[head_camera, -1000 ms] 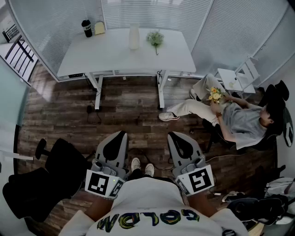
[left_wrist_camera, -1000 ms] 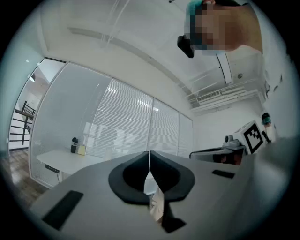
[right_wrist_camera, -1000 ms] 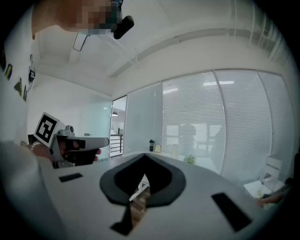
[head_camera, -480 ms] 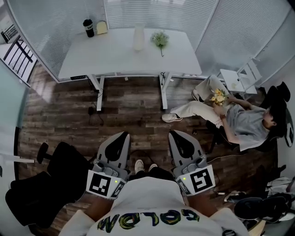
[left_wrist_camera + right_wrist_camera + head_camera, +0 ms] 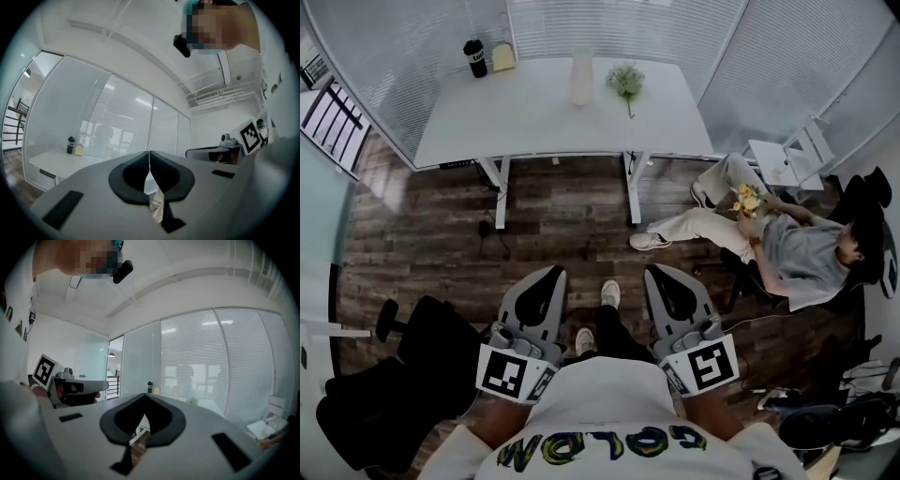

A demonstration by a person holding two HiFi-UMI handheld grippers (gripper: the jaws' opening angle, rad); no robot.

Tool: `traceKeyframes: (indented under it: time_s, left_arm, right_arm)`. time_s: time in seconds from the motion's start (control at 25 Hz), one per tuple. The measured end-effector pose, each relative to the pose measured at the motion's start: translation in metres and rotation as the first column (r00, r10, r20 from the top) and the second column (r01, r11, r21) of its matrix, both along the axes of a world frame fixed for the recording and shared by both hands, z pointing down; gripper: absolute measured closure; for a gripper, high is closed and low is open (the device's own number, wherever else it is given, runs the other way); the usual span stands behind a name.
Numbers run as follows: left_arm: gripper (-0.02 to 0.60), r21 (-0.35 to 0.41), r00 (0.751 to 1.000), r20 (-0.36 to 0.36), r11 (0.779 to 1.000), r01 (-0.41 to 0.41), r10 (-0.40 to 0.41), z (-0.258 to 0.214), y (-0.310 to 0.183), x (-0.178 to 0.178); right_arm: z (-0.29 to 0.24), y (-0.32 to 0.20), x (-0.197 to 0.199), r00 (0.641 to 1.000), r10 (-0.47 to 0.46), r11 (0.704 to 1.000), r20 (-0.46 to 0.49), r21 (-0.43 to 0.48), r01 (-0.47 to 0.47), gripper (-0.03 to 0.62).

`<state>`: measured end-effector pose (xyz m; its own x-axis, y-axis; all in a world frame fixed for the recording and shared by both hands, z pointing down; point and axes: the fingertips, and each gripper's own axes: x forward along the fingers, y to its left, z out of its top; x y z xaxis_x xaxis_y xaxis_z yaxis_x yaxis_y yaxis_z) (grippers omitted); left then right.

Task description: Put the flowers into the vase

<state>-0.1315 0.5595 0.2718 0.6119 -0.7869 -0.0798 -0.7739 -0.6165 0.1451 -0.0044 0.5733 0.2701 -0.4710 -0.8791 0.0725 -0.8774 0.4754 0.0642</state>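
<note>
Left tongs and right tongs, both pressed together and empty, face one worktop at 12 o'clock bearing one vase, one green flowers sprig at its 3 o'clock, while the head view, unlike the left gripper view, shows a seated person holding one yellow bouquet.

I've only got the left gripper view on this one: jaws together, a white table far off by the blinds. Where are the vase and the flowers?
Observer: In the head view, the vase stands on the white table. A green bunch of flowers lies just right of it, apart.
Reviewer: Any other flowers?
Observer: A seated person at the right holds a yellow bouquet.
Reviewer: And the right gripper?
Observer: Its own view shows the jaws together, nothing between them.
</note>
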Motion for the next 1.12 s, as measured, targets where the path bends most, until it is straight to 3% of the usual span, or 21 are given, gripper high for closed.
traceKeyframes:
  time_s: [0.52,1.12]
  left_arm:
    - [0.566,-0.001,1.0,0.011,1.0,0.001,-0.001,0.001,-0.096,0.047]
    - [0.568,-0.001,0.998,0.009,0.998,0.066,-0.066,-0.005,-0.24,0.122]
  right_arm:
    - [0.001,-0.096,0.045,1.0,-0.007,1.0,0.0,0.004,0.007,0.583]
    - [0.0,-0.239,0.128,0.999,-0.052,0.999,0.003,-0.013,0.052,0.583]
